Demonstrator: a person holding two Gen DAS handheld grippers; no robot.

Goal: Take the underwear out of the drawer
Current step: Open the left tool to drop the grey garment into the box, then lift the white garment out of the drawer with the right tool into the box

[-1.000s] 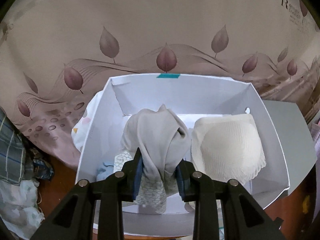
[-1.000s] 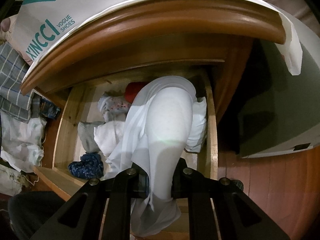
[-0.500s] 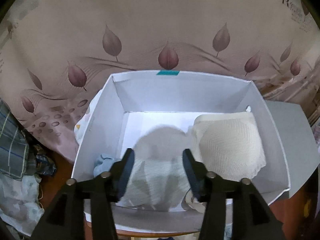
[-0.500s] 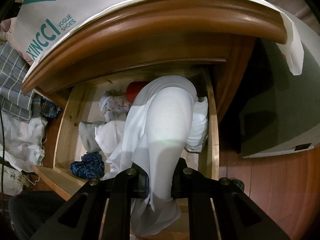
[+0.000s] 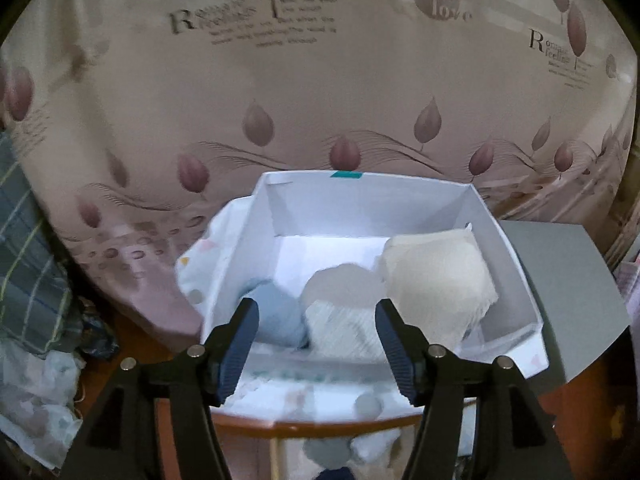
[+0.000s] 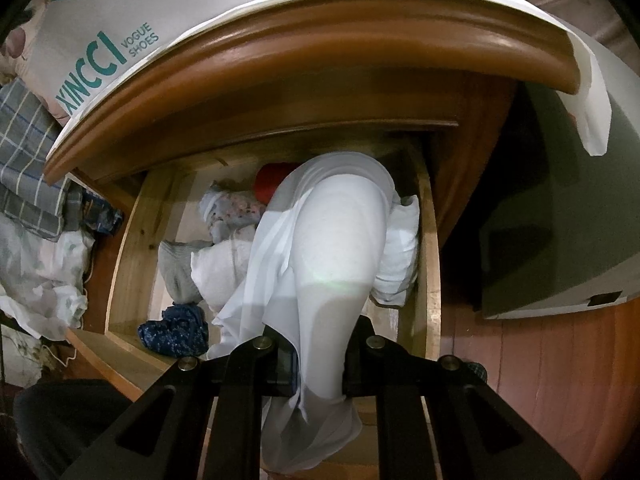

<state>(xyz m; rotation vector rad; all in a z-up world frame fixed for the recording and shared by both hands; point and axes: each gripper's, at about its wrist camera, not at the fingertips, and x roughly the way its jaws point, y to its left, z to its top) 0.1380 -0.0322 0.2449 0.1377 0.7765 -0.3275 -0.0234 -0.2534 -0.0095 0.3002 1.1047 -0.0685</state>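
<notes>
The left hand-held gripper [image 5: 314,334] has just been opening; its jaws stand apart, nothing gripped, above the white box [image 5: 256,256] where a grey garment [image 5: 340,286] lies. The right hand-held gripper [image 6: 316,360] is clamped on white underwear [image 6: 332,240] draped over the open drawer [image 6: 134,248].

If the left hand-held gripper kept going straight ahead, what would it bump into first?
Probably the grey garment lying in the white box, straight between the open left hand-held gripper's fingers; depth is hard to judge.
</notes>
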